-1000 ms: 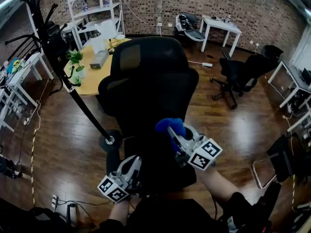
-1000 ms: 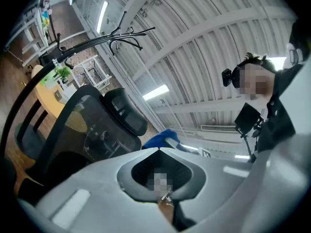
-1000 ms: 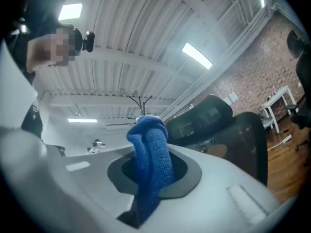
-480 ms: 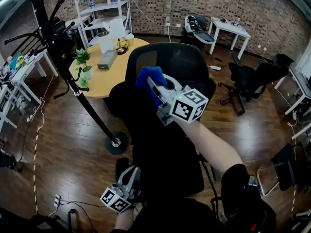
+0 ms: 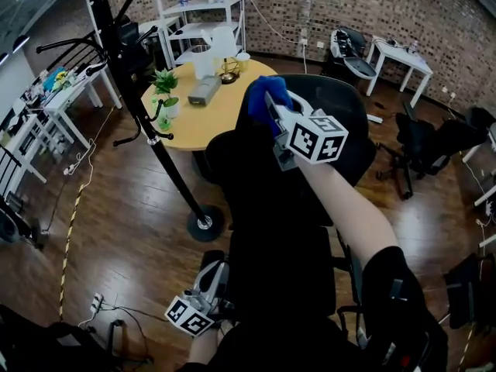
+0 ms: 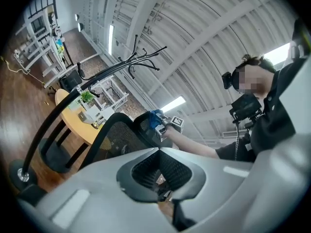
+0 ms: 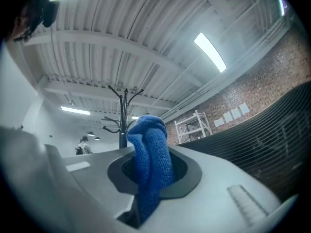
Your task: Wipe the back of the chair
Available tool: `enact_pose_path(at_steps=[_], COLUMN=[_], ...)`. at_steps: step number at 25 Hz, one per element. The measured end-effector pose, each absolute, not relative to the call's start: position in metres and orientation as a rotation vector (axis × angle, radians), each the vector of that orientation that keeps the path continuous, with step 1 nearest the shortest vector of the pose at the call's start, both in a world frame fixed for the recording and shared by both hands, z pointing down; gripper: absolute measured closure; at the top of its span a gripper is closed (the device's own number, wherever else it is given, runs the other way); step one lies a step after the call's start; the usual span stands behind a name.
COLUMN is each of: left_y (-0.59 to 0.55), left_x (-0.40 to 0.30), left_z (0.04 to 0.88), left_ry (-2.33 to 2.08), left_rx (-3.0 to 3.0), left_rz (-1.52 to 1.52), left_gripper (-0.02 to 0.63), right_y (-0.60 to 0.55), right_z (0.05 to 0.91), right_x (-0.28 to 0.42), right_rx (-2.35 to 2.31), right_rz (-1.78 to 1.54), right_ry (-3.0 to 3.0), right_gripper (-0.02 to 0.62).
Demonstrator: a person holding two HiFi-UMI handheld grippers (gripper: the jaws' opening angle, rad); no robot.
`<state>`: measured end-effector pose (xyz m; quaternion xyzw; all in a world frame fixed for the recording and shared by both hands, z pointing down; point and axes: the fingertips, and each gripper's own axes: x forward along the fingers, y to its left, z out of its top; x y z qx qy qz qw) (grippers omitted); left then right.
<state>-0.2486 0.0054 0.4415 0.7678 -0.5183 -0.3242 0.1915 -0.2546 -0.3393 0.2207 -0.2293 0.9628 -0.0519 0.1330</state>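
Observation:
A black mesh office chair stands in front of me, its back toward me. My right gripper is shut on a bunched blue cloth, held up at the top left edge of the chair back. In the right gripper view the cloth fills the gap between the jaws, with the dark mesh just to its right. My left gripper hangs low beside the chair's lower left side, jaws together with nothing seen between them. The left gripper view looks up the chair back at the cloth.
A round yellow table with a potted plant stands behind the chair. A black coat stand leans across at the left, its base near the chair. White shelving, another black chair and white tables line the walls.
My right gripper has carried the blue cloth from low near the seat up to the top of the chair back. My left gripper has stayed low.

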Motion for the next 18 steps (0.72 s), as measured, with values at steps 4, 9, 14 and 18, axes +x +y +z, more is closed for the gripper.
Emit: enact_pose_path(at_steps=[4, 9, 14, 18], left_y=[-0.014, -0.036, -0.053, -0.055], left_x=[-0.237, -0.211, -0.186, -0.178], left_z=[0.439, 0.44, 0.439, 0.438], left_ry=[-1.394, -1.277, -1.17, -1.146], left_rx=[2.195, 2.24, 2.285, 2.297], left_rz=[-0.893, -0.849, -0.821, -0.812], left_gripper=[0.617, 0.617, 0.617, 0.617], right_y=[-0.373, -0.396, -0.391, -0.388], right_z=[0.227, 0.225, 0.226, 0.23], right_x=[-0.194, -0.088, -0.035, -0.028], right_rx=[-0.876, -1.089, -1.183, -1.153], right_rz=[-0.186, -0.243, -0.178, -0.188], right_ry=[2.738, 2.61, 2.584, 2.577], right_gripper=[0.557, 0.557, 0.557, 0.557])
